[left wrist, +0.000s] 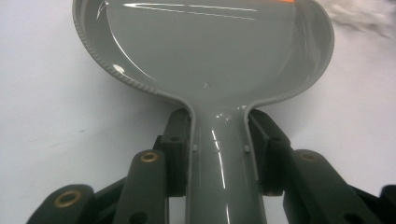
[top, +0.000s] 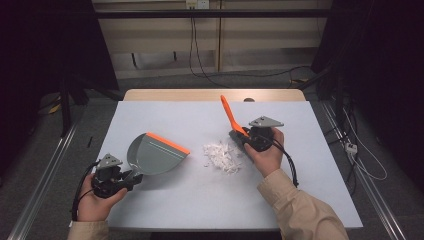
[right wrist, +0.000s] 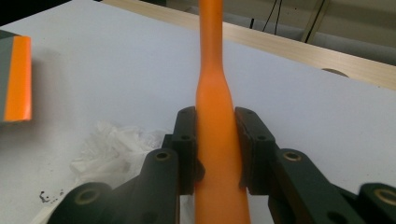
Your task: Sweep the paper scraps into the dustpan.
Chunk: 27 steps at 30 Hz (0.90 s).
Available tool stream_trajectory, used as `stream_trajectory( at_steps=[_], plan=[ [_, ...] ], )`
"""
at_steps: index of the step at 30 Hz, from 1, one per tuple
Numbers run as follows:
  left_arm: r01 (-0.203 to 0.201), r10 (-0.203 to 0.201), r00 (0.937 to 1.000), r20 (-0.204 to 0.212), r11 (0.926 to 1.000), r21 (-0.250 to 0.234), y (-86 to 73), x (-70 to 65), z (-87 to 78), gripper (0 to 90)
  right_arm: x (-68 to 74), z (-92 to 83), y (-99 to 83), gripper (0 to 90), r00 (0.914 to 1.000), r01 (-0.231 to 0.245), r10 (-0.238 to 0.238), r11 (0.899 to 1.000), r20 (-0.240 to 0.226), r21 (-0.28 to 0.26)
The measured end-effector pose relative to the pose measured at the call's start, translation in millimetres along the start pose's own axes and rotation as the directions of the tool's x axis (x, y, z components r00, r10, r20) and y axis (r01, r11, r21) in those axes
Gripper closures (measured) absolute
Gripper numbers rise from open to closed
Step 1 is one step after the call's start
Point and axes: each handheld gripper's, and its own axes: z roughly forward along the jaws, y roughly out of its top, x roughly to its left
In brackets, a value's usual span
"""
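A grey dustpan [top: 155, 155] with an orange front lip lies on the white table top [top: 200, 195] at the left. My left gripper [top: 133, 177] is shut on its handle; in the left gripper view both pads press the handle of the dustpan [left wrist: 205, 51], held by the left gripper [left wrist: 218, 128]. To the right, my right gripper [top: 244, 138] is shut on an orange brush [top: 228, 113] whose handle tilts up and away. The brush handle [right wrist: 211, 56] runs between the pads of the right gripper [right wrist: 215, 126]. A pile of white paper scraps [top: 221, 156] lies between dustpan and brush.
The paper scraps [right wrist: 112, 144] lie just left of the right gripper's jaws, with the dustpan's orange lip [right wrist: 18, 79] beyond. A wooden strip [top: 200, 95] borders the table's far edge. Metal rails [top: 45, 175] run along both sides, and cables [top: 360, 155] trail on the floor.
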Motion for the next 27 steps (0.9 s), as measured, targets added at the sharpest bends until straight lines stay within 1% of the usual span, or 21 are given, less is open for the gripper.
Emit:
stream_trajectory(
  at_steps=[2,5,7,8,9,10,12,13,14,16,18,20,22,23,24,25,26,27],
  plan=[
    [-0.025,0.025,0.9994,0.025,0.9997,0.002,-1.1,-6.3,0.4,63.1,-1.3,0.3,1.1,71.8,1.0,0.002,-0.002,1.0,0.001,-0.002],
    [-0.068,0.066,0.9955,0.067,0.997,0.035,-1.6,-15.3,3.6,63.1,-4.0,1.2,2.2,71.8,1.0,0.0,0.0,1.0,0.005,-0.008],
    [-0.102,0.098,0.9918,0.082,0.9937,0.046,-1.4,-21.3,7.7,63.1,-4.6,2.7,2.0,71.8,0.9999,0.002,-0.002,1.0,0.012,-0.003],
    [-0.113,0.109,0.9905,0.084,0.9922,0.052,-1.0,-24.6,9.4,63.0,-5.0,3.6,1.5,71.8,0.9999,0.004,-0.004,1.0,0.013,-0.002],
    [-0.125,0.118,0.9871,0.108,0.9906,0.056,-0.5,-26.7,11.0,63.0,-5.0,5.0,1.0,71.8,0.9999,0.002,-0.002,1.0,0.011,-0.004],
    [-0.138,0.13,0.9842,0.12,0.9886,0.061,-0.2,-29.7,12.9,63.0,-4.7,6.2,0.4,71.8,0.9999,0.0,0.0,1.0,0.012,-0.001],
    [-0.171,0.159,0.9786,0.131,0.9817,0.084,0.6,-34.0,16.0,63.0,-3.7,9.9,-1.1,71.8,0.9999,0.003,-0.003,1.0,0.01,0.009],
    [-0.182,0.167,0.9757,0.141,0.9786,0.096,0.9,-35.4,17.2,63.0,-3.1,11.7,-1.9,71.8,0.9999,0.005,-0.005,1.0,0.009,0.015],
    [-0.187,0.17,0.9735,0.153,0.9768,0.105,0.8,-36.2,18.6,63.0,-2.0,13.2,-2.7,71.8,0.9999,0.009,-0.01,1.0,0.011,0.02],
    [-0.204,0.185,0.97,0.158,0.9716,0.119,0.4,-37.9,22.6,63.0,0.4,15.7,-4.2,71.8,0.9997,0.024,-0.024,0.999,0.005,0.029],
    [-0.21,0.187,0.9654,0.182,0.9709,0.116,1.4,-39.4,27.1,63.0,3.9,16.7,-5.8,71.8,0.9994,0.034,-0.034,0.999,0.0,0.029],
    [-0.227,0.201,0.9607,0.191,0.9657,0.126,4.0,-43.0,31.7,62.9,8.0,16.6,-5.9,71.7,0.9992,0.041,-0.041,0.999,-0.003,0.031],
    [-0.237,0.208,0.9567,0.204,0.9624,0.132,7.5,-47.9,37.8,62.9,12.8,16.1,-6.5,71.7,0.9988,0.05,-0.05,0.998,-0.002,0.033],
    [-0.25,0.218,0.9532,0.21,0.9586,0.137,9.6,-50.3,41.2,62.9,15.3,16.3,-6.7,71.6,0.9982,0.059,-0.059,0.998,-0.002,0.032],
    [-0.253,0.22,0.9517,0.214,0.9575,0.14,11.3,-53.5,45.1,62.9,17.9,16.5,-6.7,71.6,0.9979,0.065,-0.065,0.997,-0.003,0.032],
    [-0.261,0.225,0.9492,0.22,0.9536,0.15,13.4,-56.9,48.5,62.9,20.1,16.6,-6.6,71.7,0.9978,0.066,-0.066,0.997,-0.005,0.032],
    [-0.26,0.223,0.9491,0.222,0.9541,0.149,15.1,-60.4,52.1,62.9,22.2,17.0,-6.5,71.7,0.9981,0.06,-0.06,0.998,-0.016,0.028],
    [-0.263,0.225,0.9466,0.231,0.9524,0.154,17.0,-63.6,55.3,62.9,24.4,17.4,-6.6,71.7,0.9982,0.055,-0.055,0.998,-0.024,0.025]
  ],
)
